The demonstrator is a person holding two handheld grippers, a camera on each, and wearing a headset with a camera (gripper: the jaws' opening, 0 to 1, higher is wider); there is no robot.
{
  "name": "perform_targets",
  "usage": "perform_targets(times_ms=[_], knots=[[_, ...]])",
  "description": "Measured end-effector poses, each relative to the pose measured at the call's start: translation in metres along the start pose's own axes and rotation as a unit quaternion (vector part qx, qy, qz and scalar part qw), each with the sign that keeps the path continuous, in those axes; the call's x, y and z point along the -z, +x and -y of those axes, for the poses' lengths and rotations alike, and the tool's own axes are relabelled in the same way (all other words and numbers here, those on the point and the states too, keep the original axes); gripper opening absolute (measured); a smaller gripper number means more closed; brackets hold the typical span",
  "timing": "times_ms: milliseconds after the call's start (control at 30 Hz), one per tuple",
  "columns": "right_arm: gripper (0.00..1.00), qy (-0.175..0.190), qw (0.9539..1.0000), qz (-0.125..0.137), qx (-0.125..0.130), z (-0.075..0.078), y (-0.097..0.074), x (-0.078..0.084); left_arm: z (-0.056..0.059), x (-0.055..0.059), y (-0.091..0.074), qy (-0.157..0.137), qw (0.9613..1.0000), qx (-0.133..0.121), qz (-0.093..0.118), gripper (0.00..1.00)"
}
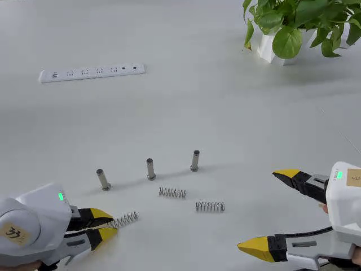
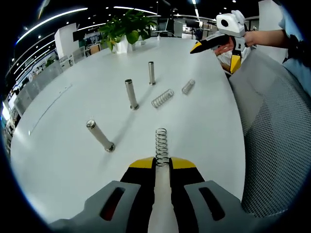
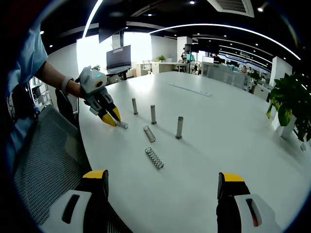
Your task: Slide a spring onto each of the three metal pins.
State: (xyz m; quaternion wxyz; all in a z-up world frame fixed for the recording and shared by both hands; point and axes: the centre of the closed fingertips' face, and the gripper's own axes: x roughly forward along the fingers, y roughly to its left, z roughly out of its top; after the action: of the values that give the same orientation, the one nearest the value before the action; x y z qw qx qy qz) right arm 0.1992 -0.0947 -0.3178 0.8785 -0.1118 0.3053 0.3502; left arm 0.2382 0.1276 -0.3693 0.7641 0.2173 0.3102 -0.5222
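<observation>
Three metal pins stand upright in a row on the white table: left pin (image 1: 103,179), middle pin (image 1: 150,169), right pin (image 1: 195,161). My left gripper (image 1: 107,223) is shut on one end of a spring (image 2: 161,141); the spring's free end points past the left pin (image 2: 100,135). Two loose springs lie flat in front of the pins, one (image 1: 172,192) nearer the middle pin and one (image 1: 210,206) further right. My right gripper (image 1: 266,210) is open at the lower right with nothing between its jaws, apart from the springs (image 3: 154,158).
A white power strip (image 1: 92,72) lies at the far left of the table. A potted plant (image 1: 293,25) stands at the far right corner. A grey mesh chair (image 2: 277,145) sits at the table's near edge.
</observation>
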Motion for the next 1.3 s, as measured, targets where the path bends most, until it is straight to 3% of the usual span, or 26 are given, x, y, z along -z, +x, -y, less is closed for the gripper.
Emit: perform_targets(times_ms=[300,633,1100,1300], knots=[[0.93,0.001,1.0000,0.002,0.001,0.000,0.000,-0.001,-0.002,-0.001,-0.001,-0.011,0.9999,-0.004,0.001,0.07],[0.93,-0.005,1.0000,0.004,-0.002,0.000,0.002,-0.006,-0.002,-0.011,-0.006,-0.029,0.9994,-0.006,0.020,0.07],[0.93,-0.018,0.9995,0.008,-0.023,-0.009,0.012,-0.017,0.012,-0.061,-0.018,-0.007,0.9971,0.005,0.076,0.07],[0.91,-0.026,0.9989,0.007,-0.038,-0.015,0.015,-0.023,0.019,-0.073,-0.021,0.005,0.9959,0.013,0.089,0.07]])
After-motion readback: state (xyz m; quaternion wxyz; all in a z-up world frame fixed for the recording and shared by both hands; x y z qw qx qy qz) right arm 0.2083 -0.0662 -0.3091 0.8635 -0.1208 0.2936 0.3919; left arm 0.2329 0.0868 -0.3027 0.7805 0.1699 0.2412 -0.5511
